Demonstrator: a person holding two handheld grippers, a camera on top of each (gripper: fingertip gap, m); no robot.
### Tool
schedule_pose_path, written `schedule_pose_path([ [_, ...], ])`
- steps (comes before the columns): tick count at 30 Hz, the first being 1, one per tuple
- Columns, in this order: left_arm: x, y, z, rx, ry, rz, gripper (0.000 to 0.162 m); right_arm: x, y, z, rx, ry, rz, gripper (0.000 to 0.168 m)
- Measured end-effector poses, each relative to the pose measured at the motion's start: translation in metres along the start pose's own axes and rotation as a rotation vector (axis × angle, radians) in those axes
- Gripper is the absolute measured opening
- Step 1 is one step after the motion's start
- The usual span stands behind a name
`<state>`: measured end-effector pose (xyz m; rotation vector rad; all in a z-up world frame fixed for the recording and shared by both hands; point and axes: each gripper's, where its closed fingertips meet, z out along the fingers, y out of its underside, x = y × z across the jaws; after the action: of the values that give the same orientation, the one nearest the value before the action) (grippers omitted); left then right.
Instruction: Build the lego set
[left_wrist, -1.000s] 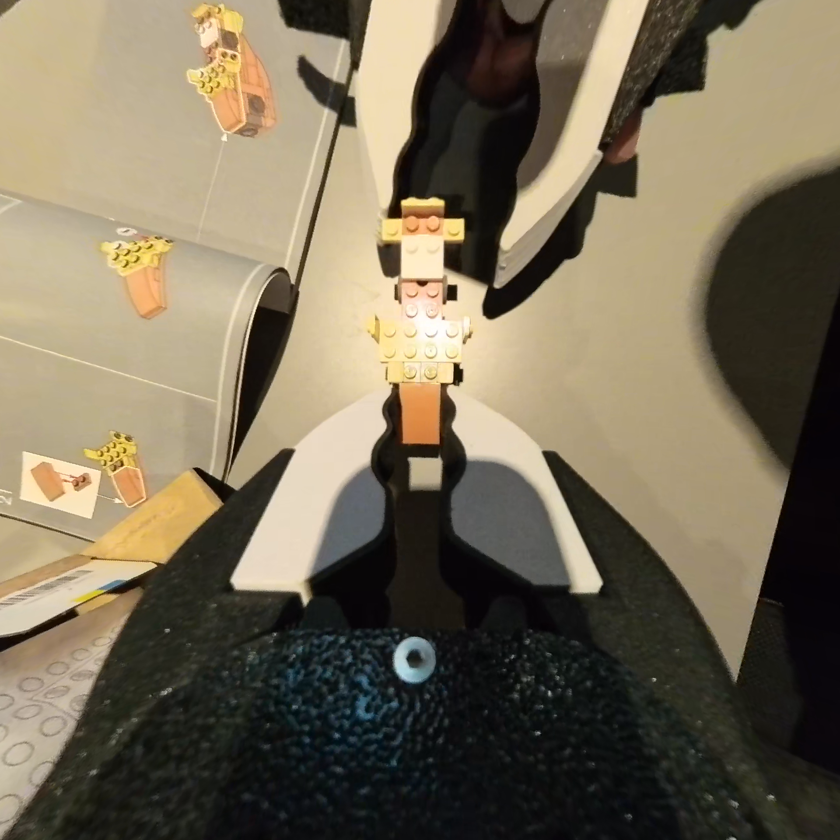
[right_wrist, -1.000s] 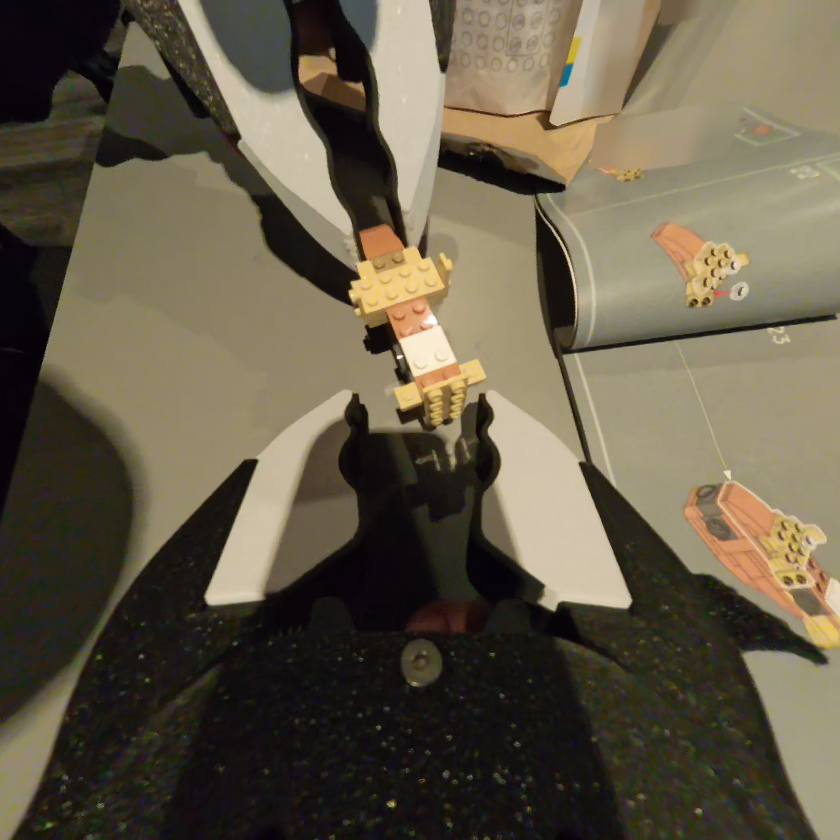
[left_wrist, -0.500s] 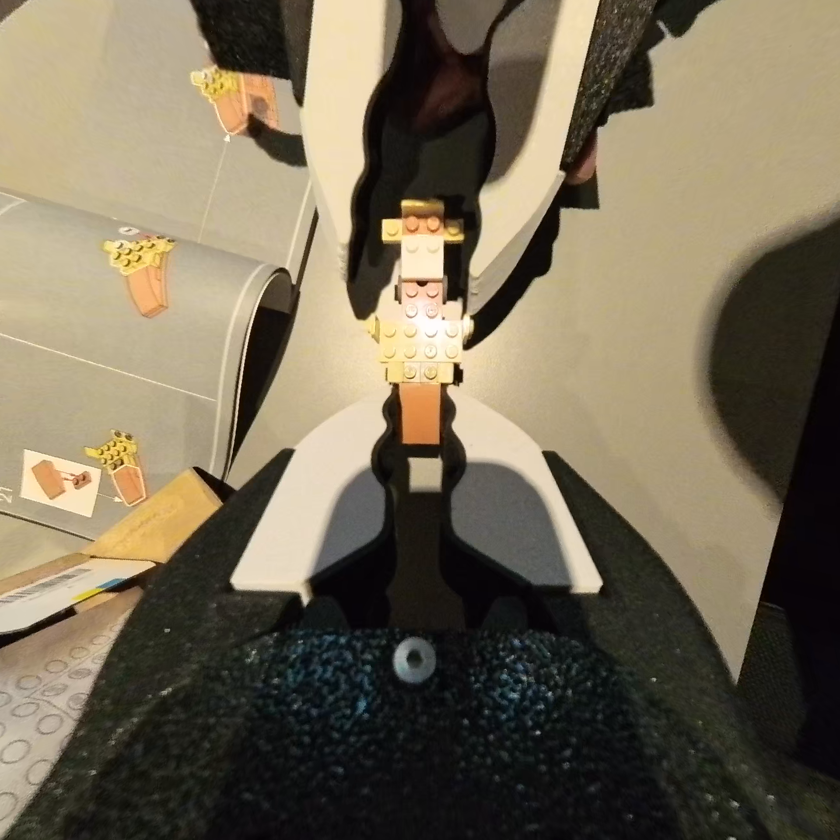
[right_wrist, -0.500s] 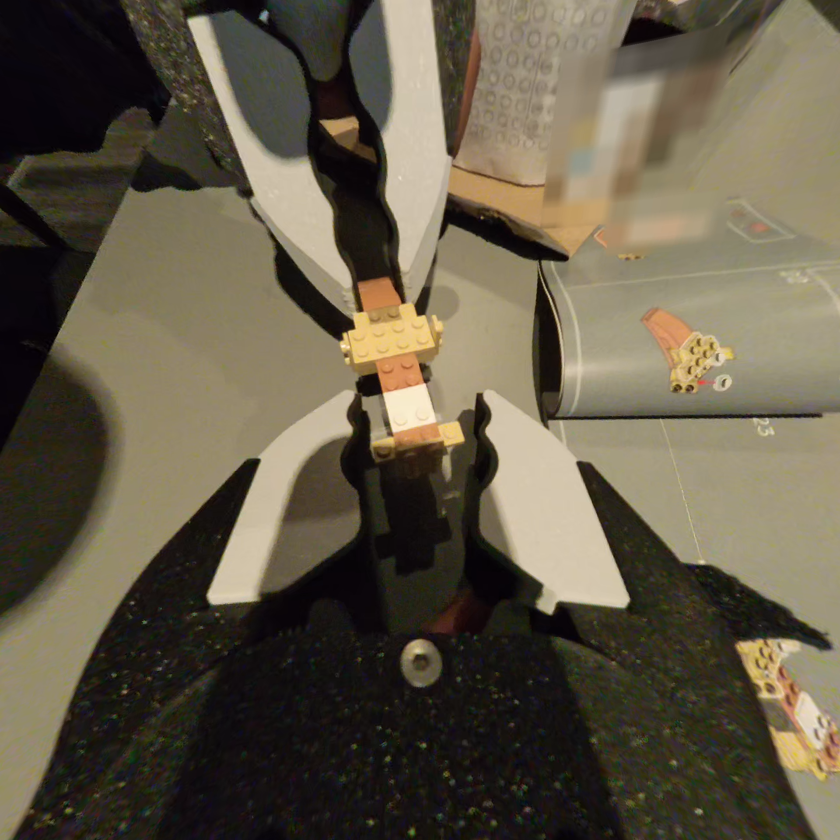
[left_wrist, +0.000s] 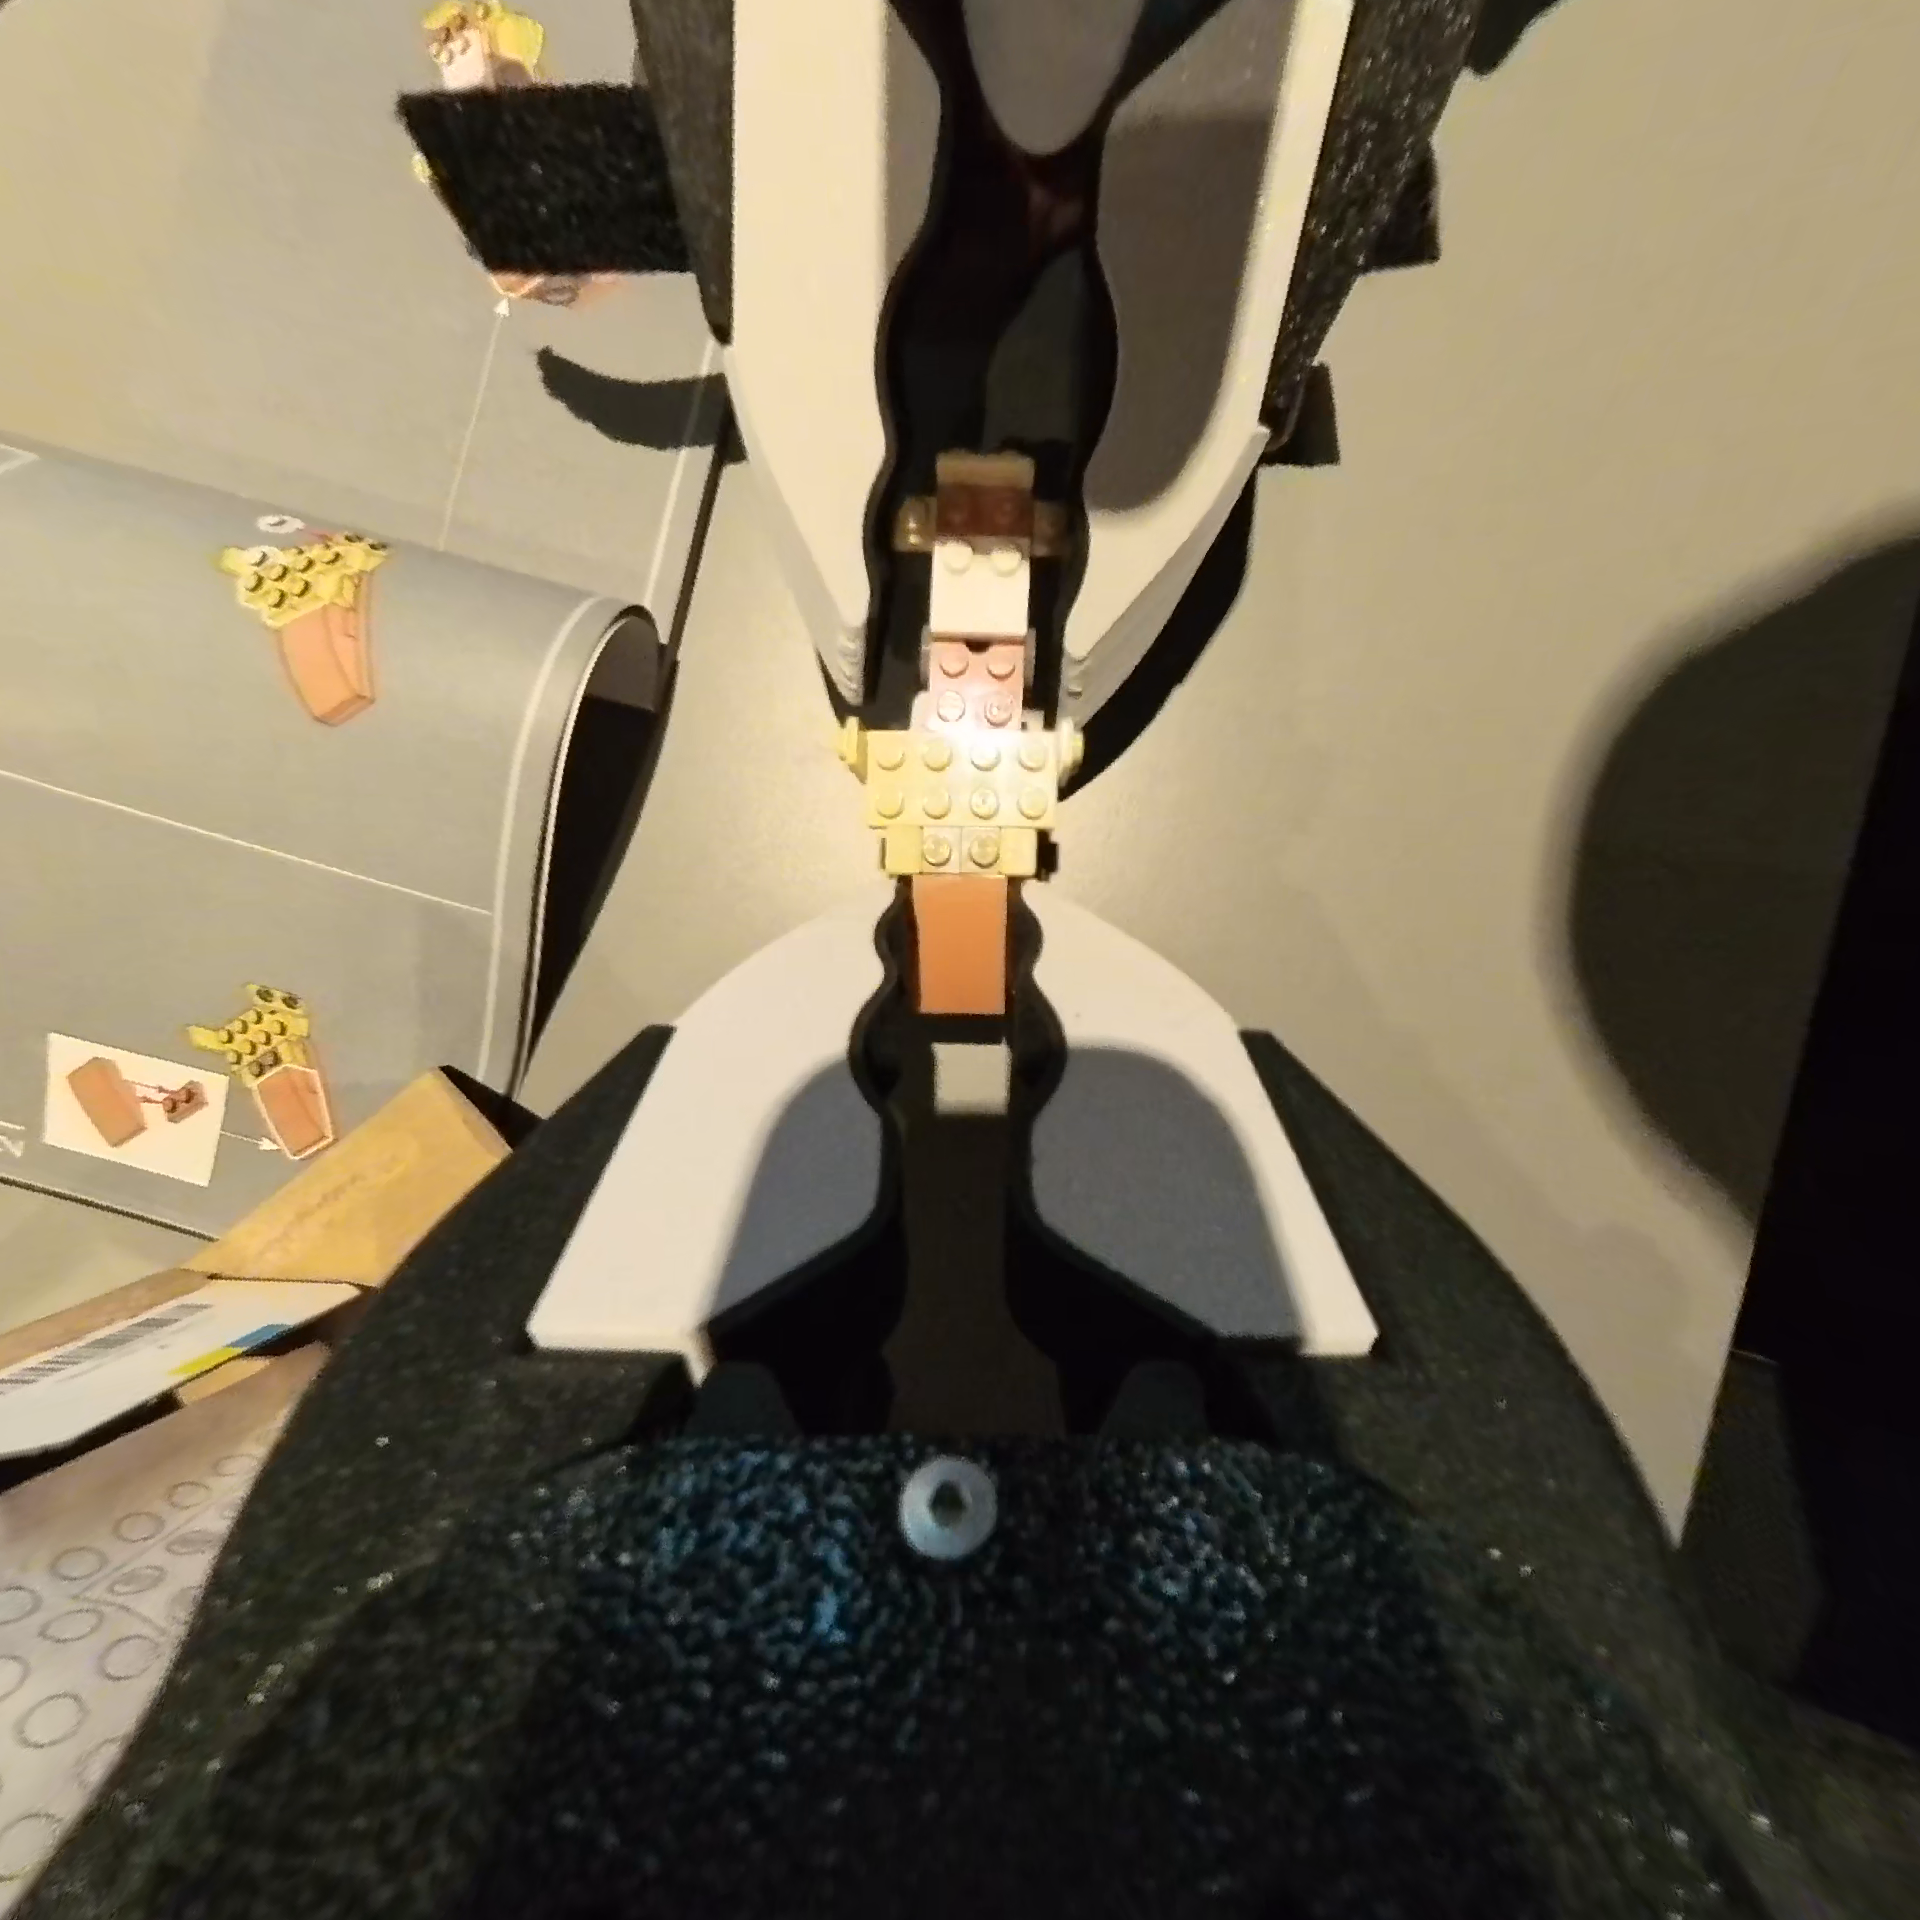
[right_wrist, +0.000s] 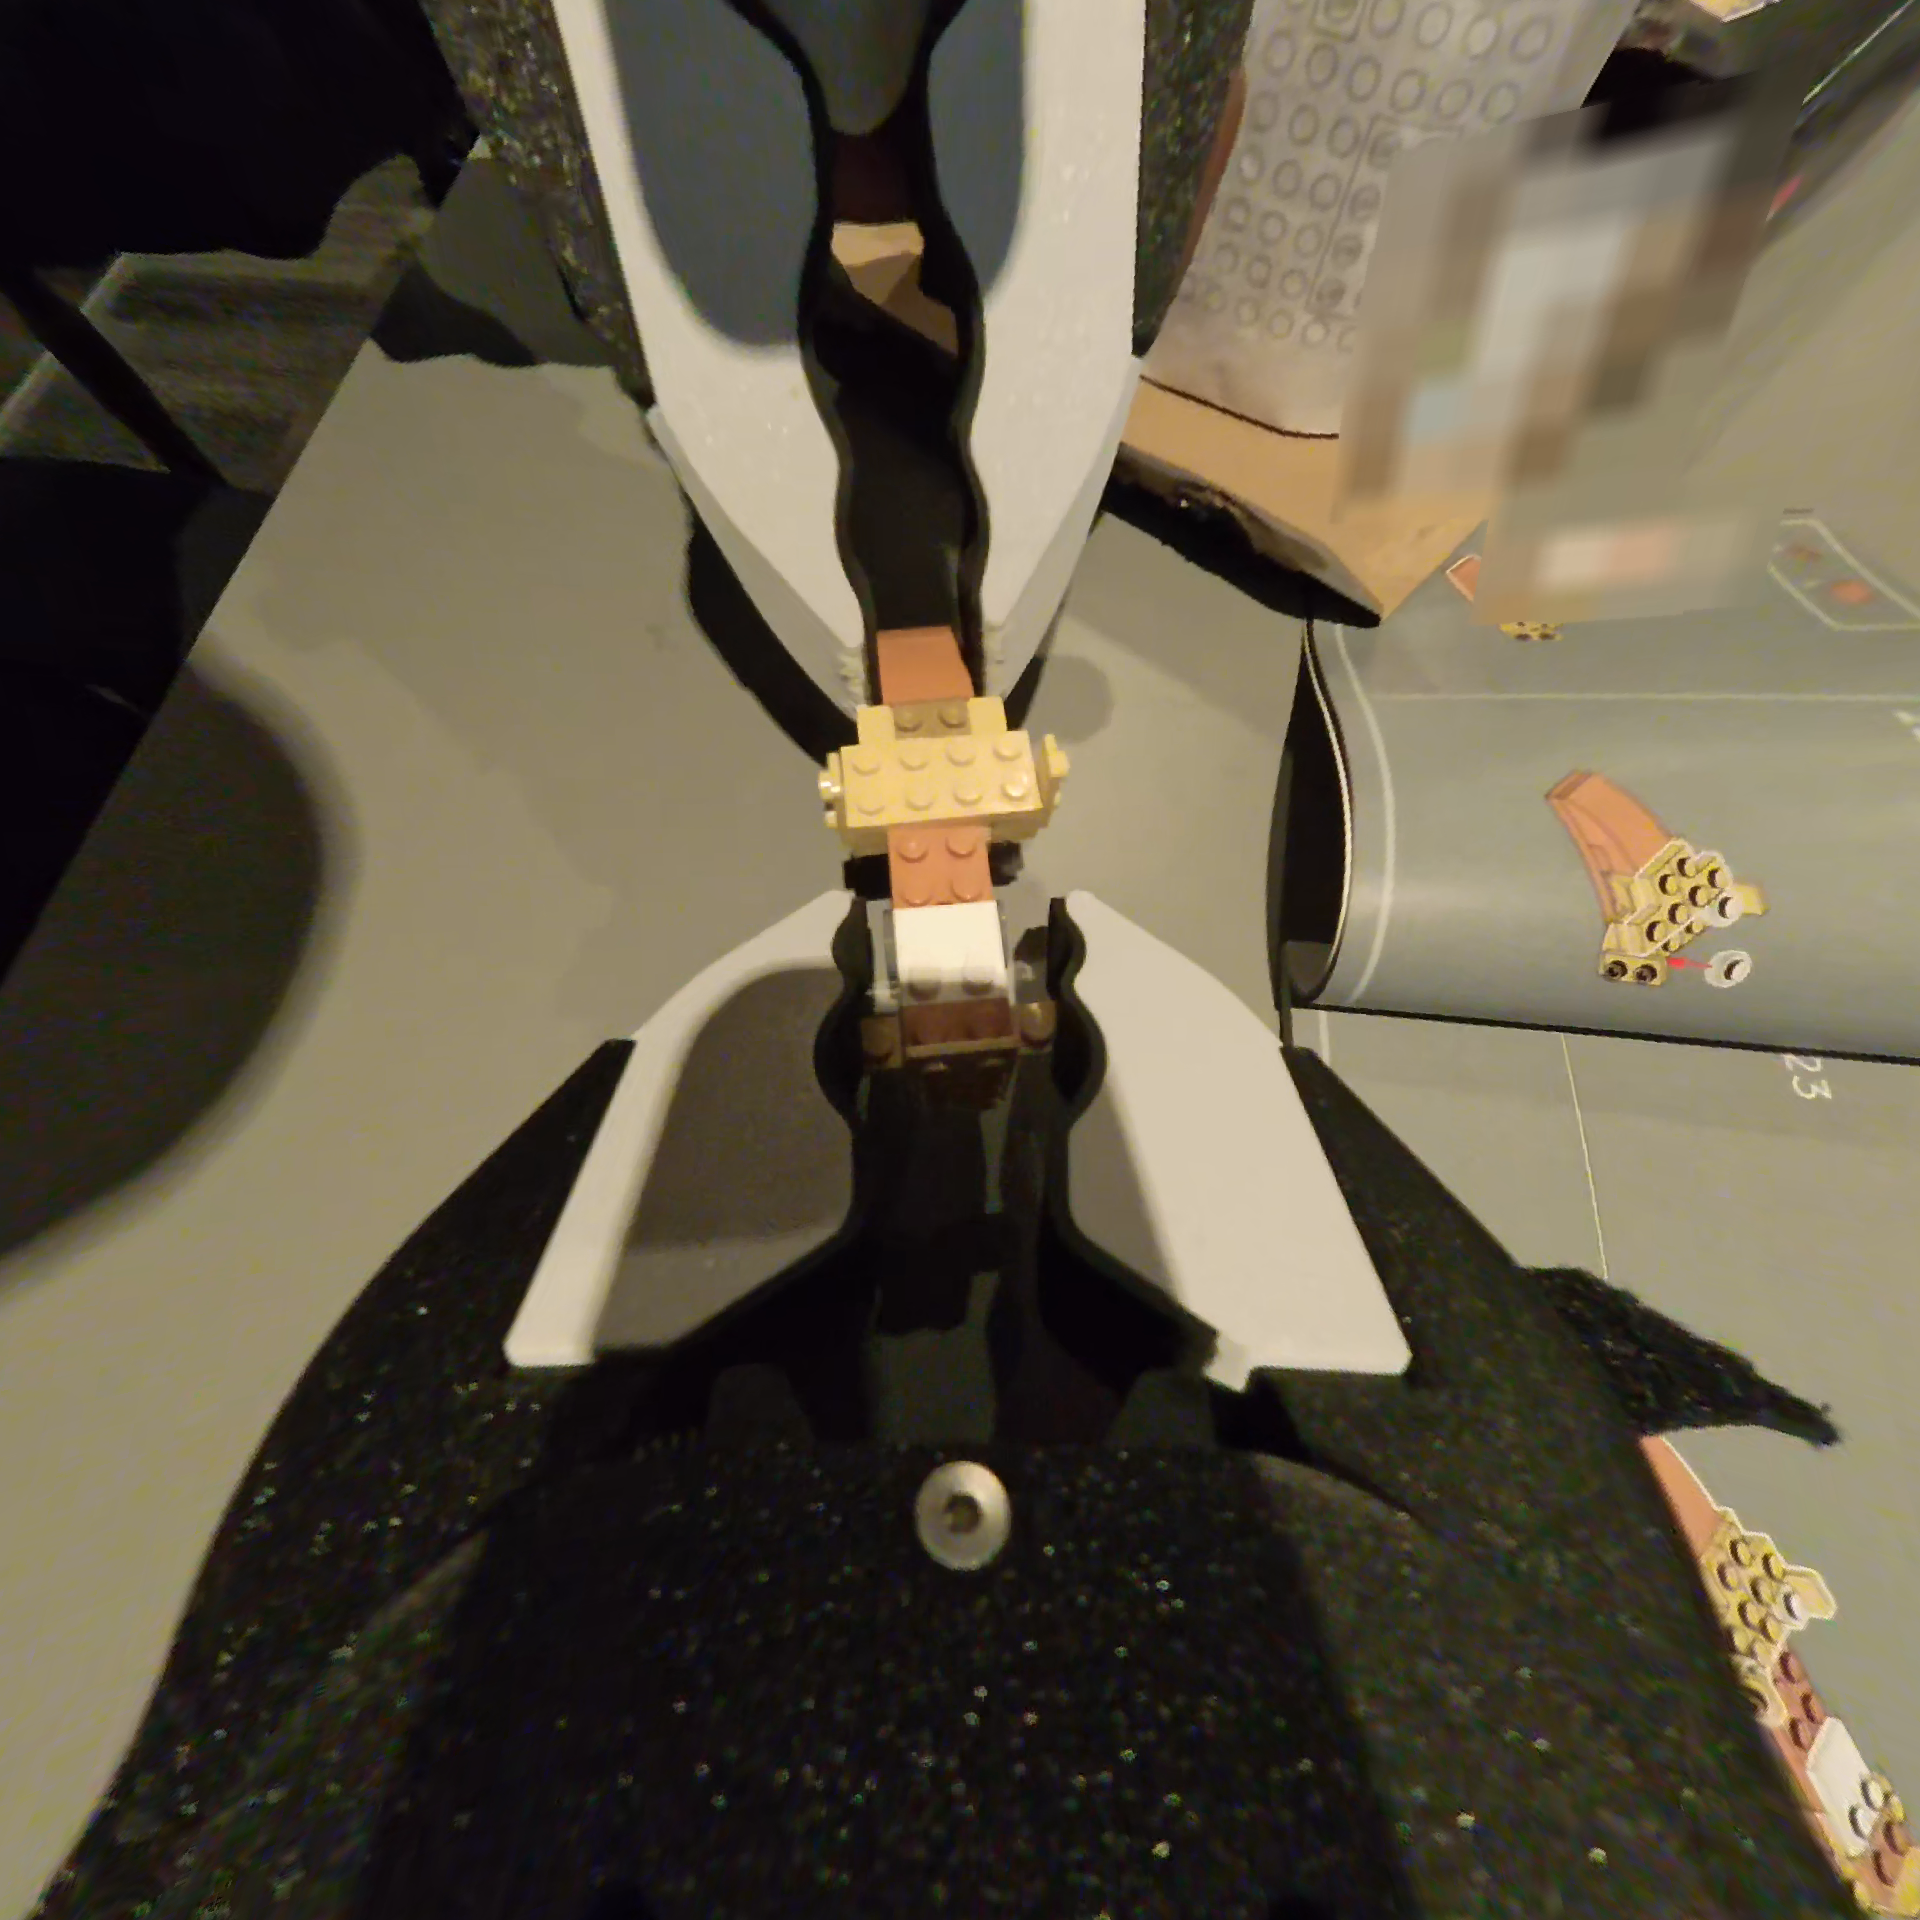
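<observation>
A small lego model (left_wrist: 966, 790) of tan, brown and white bricks hangs above the grey table between my two grippers. My left gripper (left_wrist: 961, 925) is shut on its smooth brown curved end. My right gripper (right_wrist: 961, 914) faces it from the opposite side, and its fingers are closed around the white and brown far end. The tan plate (right_wrist: 940, 784) sits in the middle between both pairs of fingertips. The right gripper also shows in the left wrist view (left_wrist: 961, 675), and the left gripper in the right wrist view (right_wrist: 925, 670).
An open instruction booklet (left_wrist: 260, 727) with a curled page lies beside the grippers; it also shows in the right wrist view (right_wrist: 1610, 831). A brown paper bag (left_wrist: 353, 1174) and a printed paper bag (right_wrist: 1299, 208) lie behind the left gripper. The table edge (right_wrist: 260, 416) is on the other side. Only a small space, under 4 cm, lies between the two pairs of fingers.
The right gripper has moved in toward the model, taken its white and brown end between its fingers, and narrowed its gap. The left gripper has kept its hold and barely moved.
</observation>
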<state>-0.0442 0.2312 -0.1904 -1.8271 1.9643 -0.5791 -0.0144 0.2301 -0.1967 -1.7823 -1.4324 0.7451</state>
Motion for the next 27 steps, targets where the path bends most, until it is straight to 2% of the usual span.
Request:
schedule_pose_path([
  [27,0.0026,-0.0020,-0.0008,0.002,-0.009,0.037,0.017,-0.0012,0.0021,-0.0011,-0.004,-0.010,0.001,0.028],
])
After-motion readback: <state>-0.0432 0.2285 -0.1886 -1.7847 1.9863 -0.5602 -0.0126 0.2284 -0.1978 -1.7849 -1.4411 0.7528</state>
